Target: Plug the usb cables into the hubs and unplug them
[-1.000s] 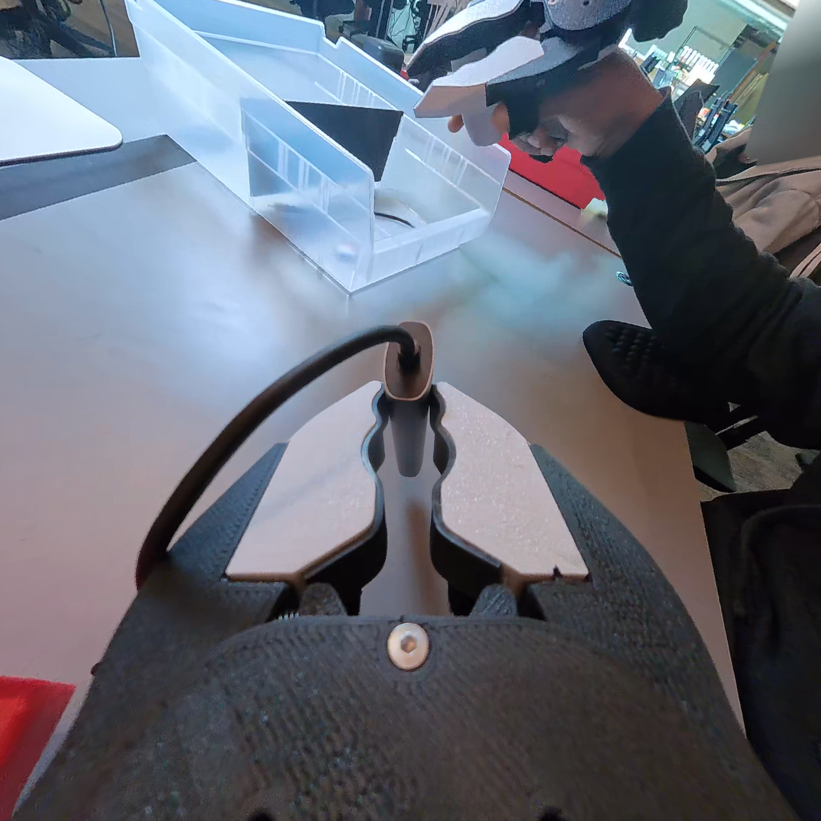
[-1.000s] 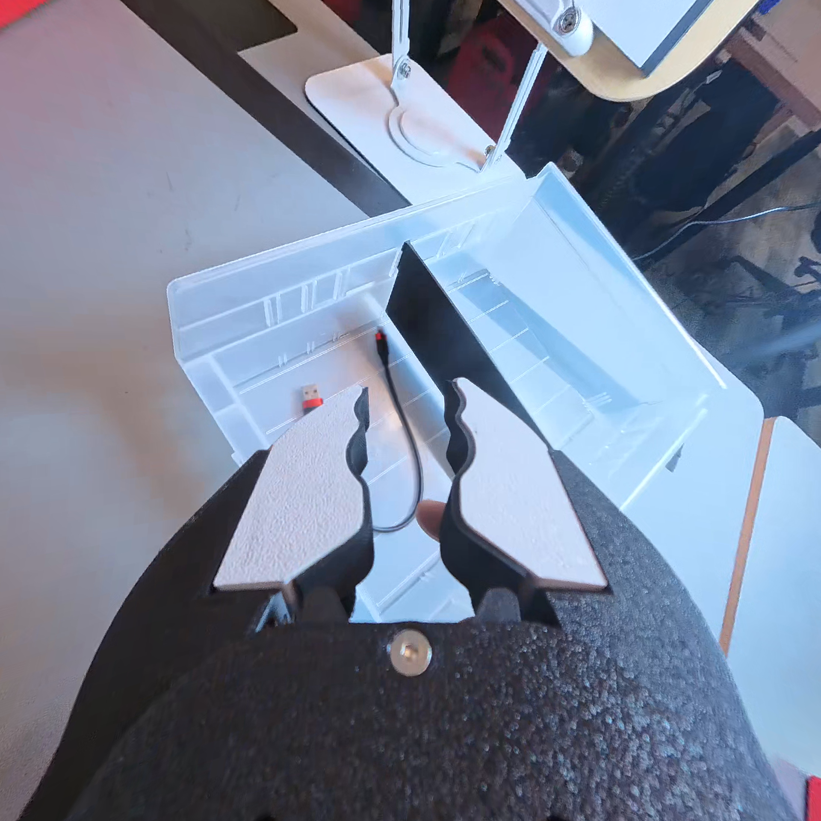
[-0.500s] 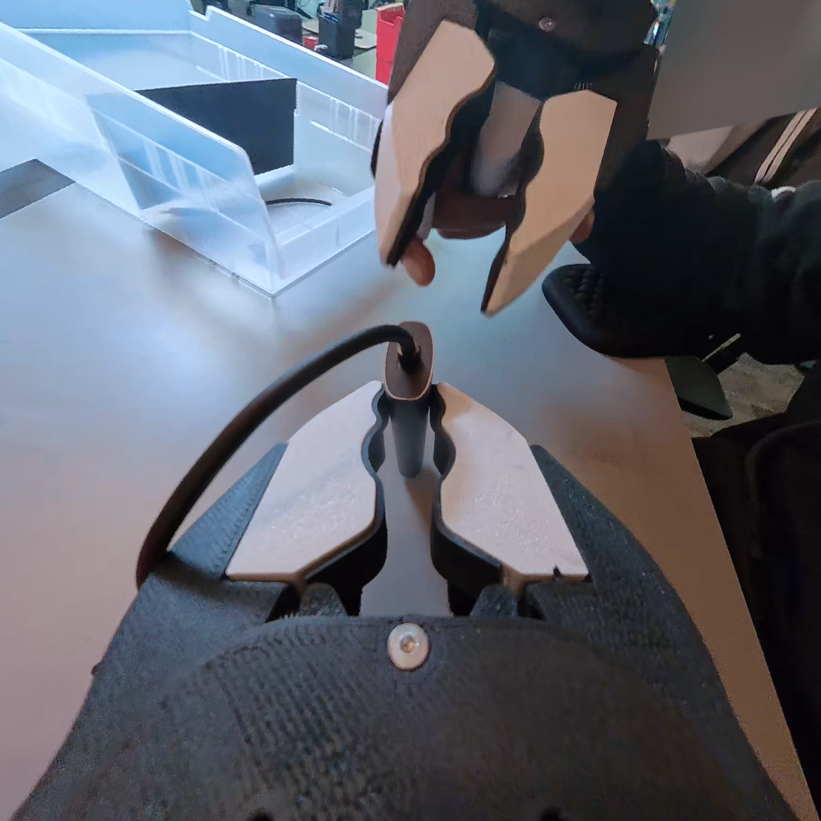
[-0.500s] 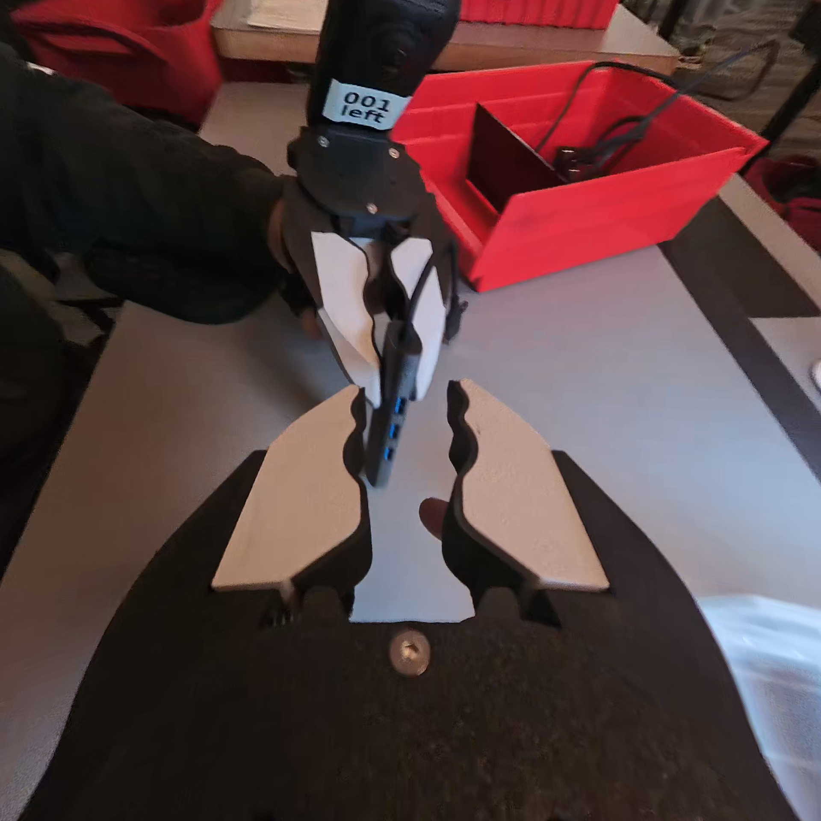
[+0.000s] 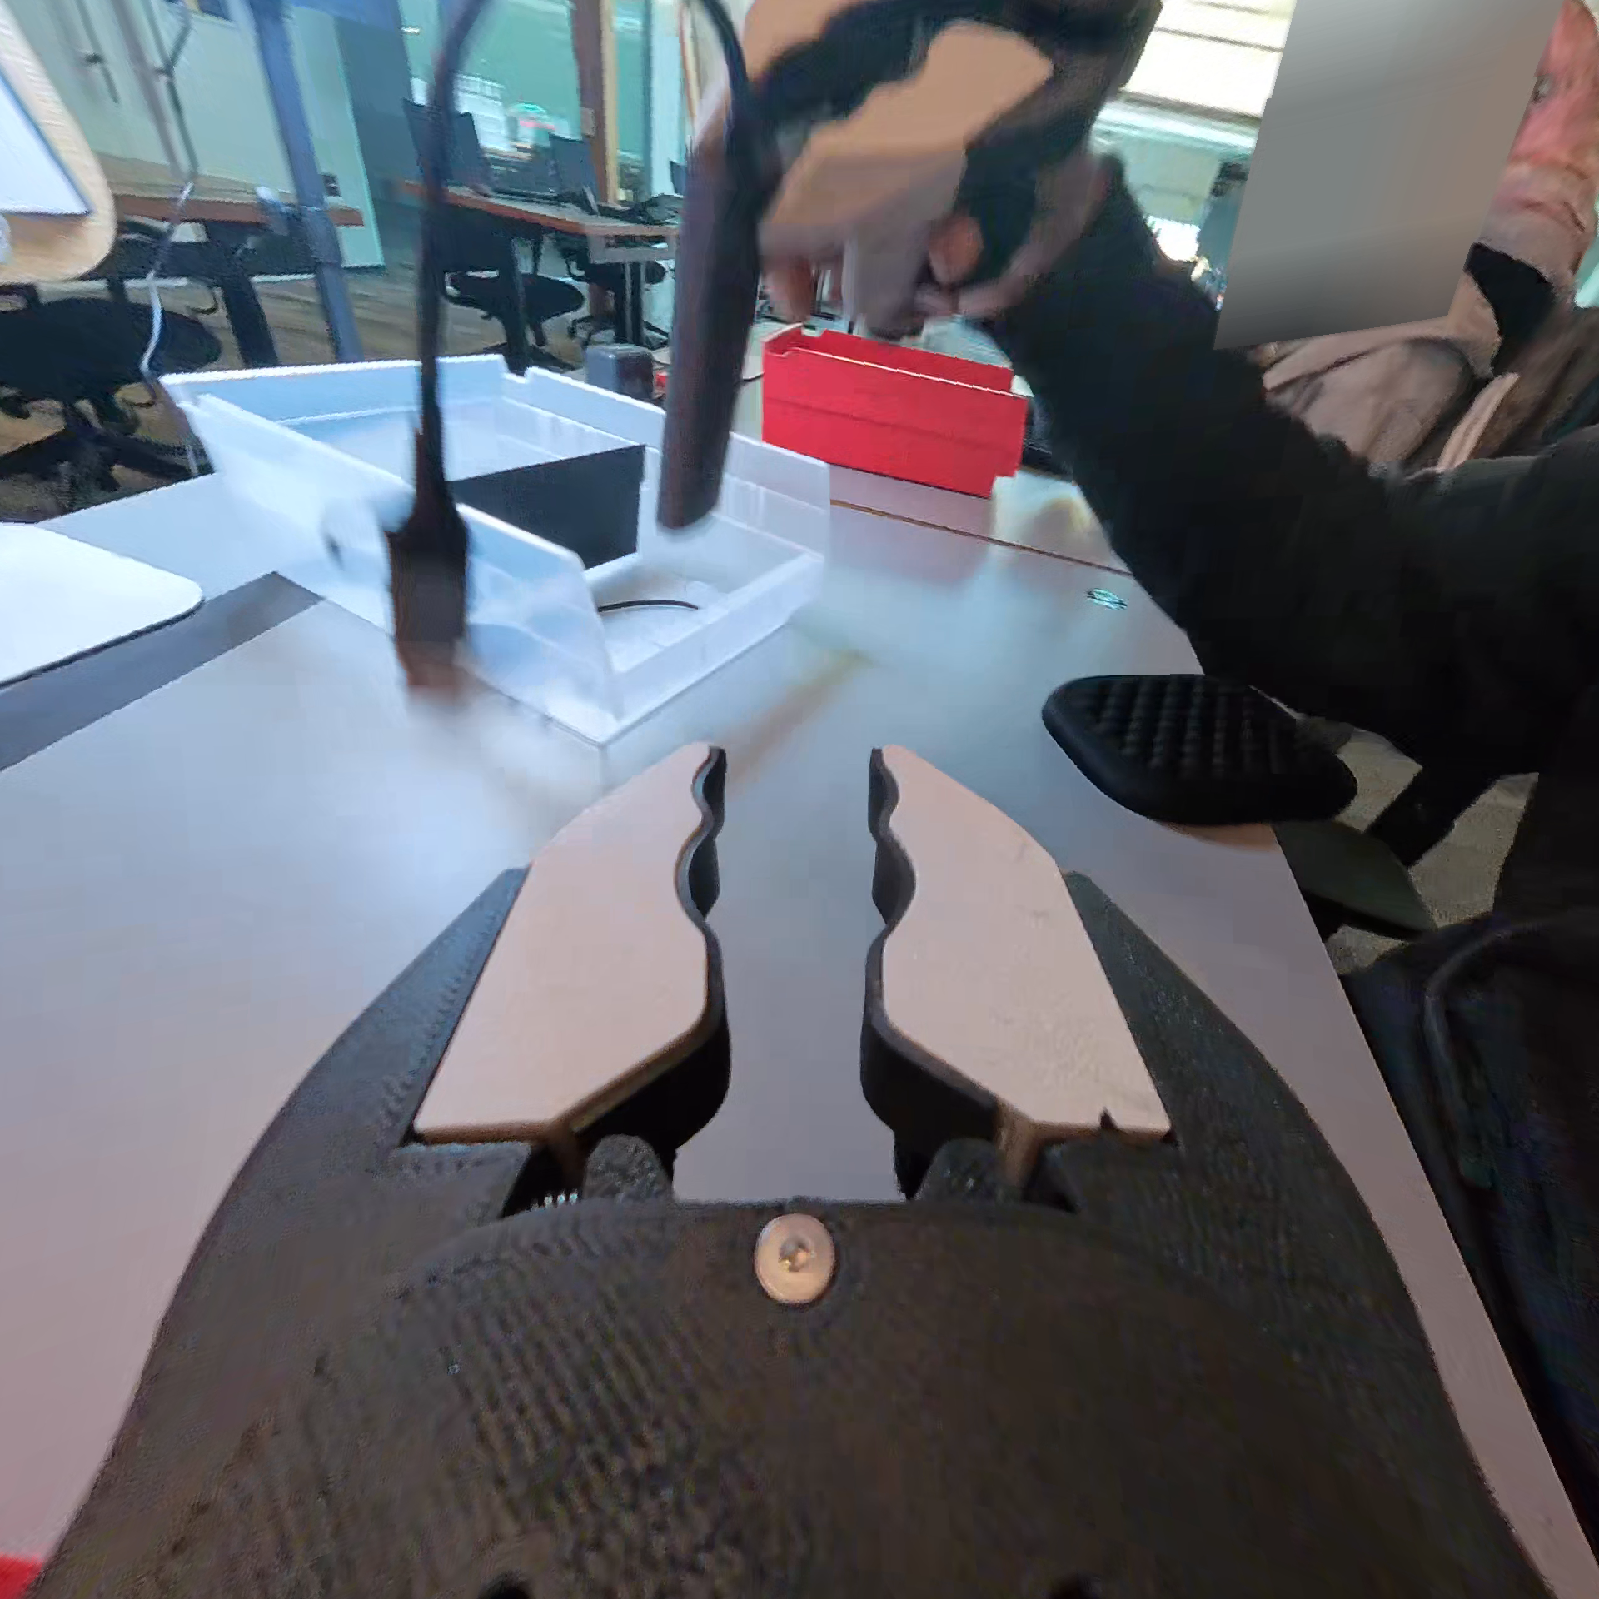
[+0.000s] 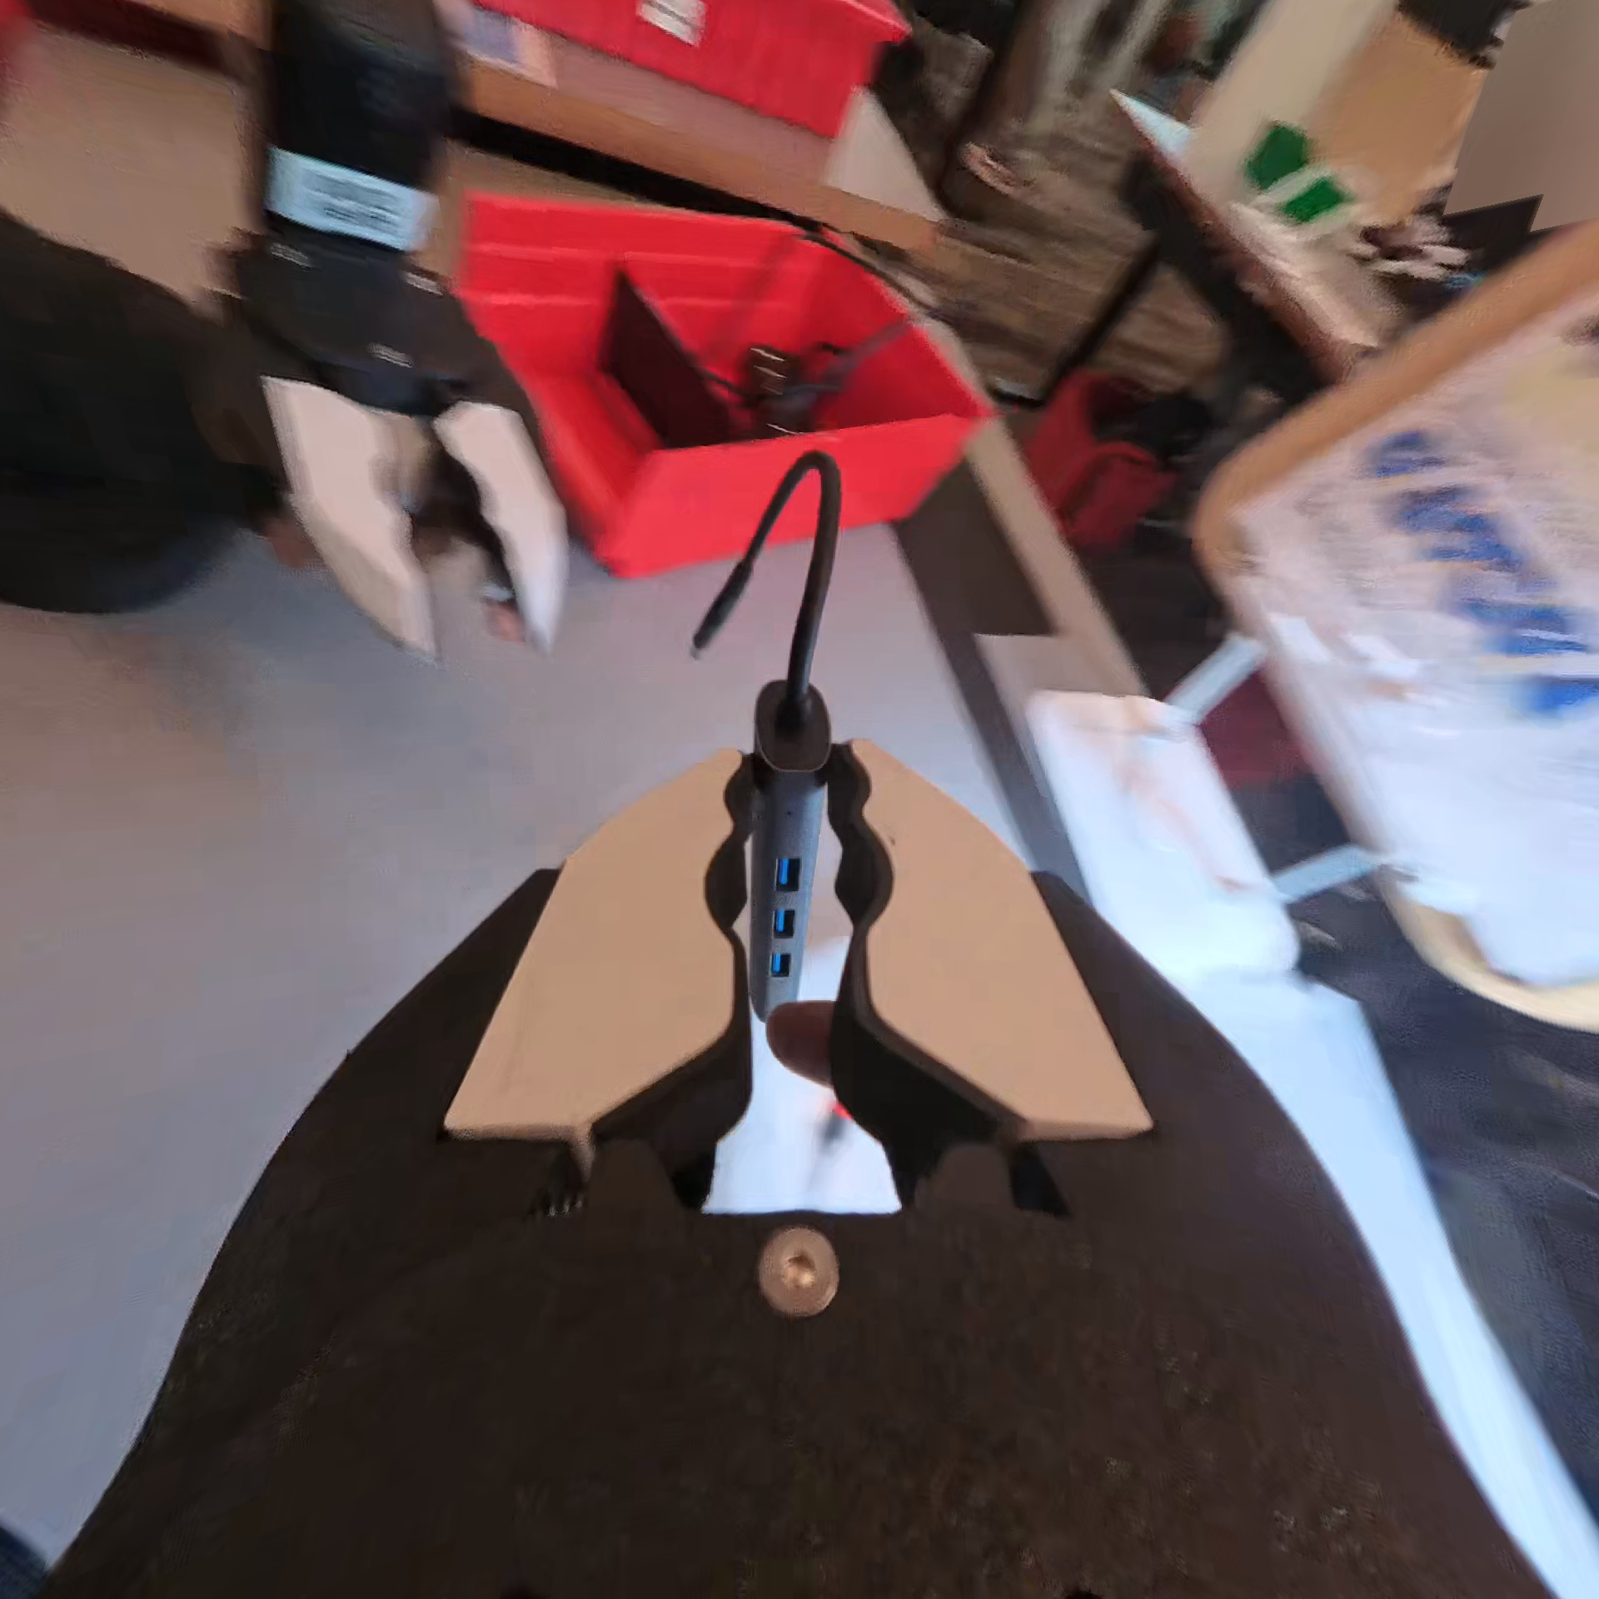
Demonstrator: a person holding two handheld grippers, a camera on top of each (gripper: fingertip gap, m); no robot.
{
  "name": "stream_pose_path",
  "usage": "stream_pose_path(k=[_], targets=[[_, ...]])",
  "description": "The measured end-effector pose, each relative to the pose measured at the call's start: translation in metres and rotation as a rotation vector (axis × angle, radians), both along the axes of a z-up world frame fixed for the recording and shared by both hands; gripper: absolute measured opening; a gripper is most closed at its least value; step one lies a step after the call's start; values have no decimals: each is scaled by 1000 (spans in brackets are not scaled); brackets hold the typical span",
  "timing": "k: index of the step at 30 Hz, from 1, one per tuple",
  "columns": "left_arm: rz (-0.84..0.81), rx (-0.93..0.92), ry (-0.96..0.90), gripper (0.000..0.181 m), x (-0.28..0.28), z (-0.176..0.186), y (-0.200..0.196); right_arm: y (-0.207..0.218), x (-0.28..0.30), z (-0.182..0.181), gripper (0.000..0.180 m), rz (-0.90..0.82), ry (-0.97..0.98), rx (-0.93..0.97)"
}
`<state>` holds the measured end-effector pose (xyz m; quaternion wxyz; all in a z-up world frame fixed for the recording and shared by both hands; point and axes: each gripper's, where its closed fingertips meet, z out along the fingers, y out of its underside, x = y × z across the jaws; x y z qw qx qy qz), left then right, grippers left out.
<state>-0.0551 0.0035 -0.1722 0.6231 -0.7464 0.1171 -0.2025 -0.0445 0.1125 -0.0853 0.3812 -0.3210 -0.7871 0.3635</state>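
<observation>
My right gripper [image 6: 796, 753] is shut on a grey USB hub [image 6: 783, 874] with three blue ports facing the camera. The hub's short black cable [image 6: 818, 562] curls up and ends in a free plug. In the left wrist view the right gripper [image 5: 874, 138] is raised and blurred; the hub [image 5: 701, 346] hangs from it and its plug [image 5: 428, 580] dangles in front of the clear bin. My left gripper [image 5: 792, 753] is open and empty low over the table. It also shows open in the right wrist view [image 6: 480, 636].
A clear plastic bin [image 5: 718, 597] with a black divider and a thin cable inside stands ahead on the grey table [image 5: 216, 865]. A red bin [image 6: 779, 502] holds more cables. A black chair armrest [image 5: 1194, 753] sits at the table's right edge. A person's dark sleeve [image 5: 1255, 519] crosses the right. My hands' fingertips stand some 15 cm from each other.
The hub went from my left gripper to my right. The left jaws opened and let it go. The right gripper shut on it and lifted it away.
</observation>
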Motion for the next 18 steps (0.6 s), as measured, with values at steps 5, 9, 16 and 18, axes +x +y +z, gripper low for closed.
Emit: stream_pose_path(k=[5, 9, 16, 18], targets=[[39, -42, -38, 35, -13, -10, 3, 125, -24, 16, 16, -308, -122, 290], [52, -55, -20, 35, -15, -15, 3, 201, -34, -17, 17, -445, -302, 440], [137, -83, -13, 38, -33, -24, 6, 261, -62, -107, 17, -521, -472, 565], [180, -84, -17, 39, -43, -25, 6, 268, -65, -124, 19, -539, -493, 554]])
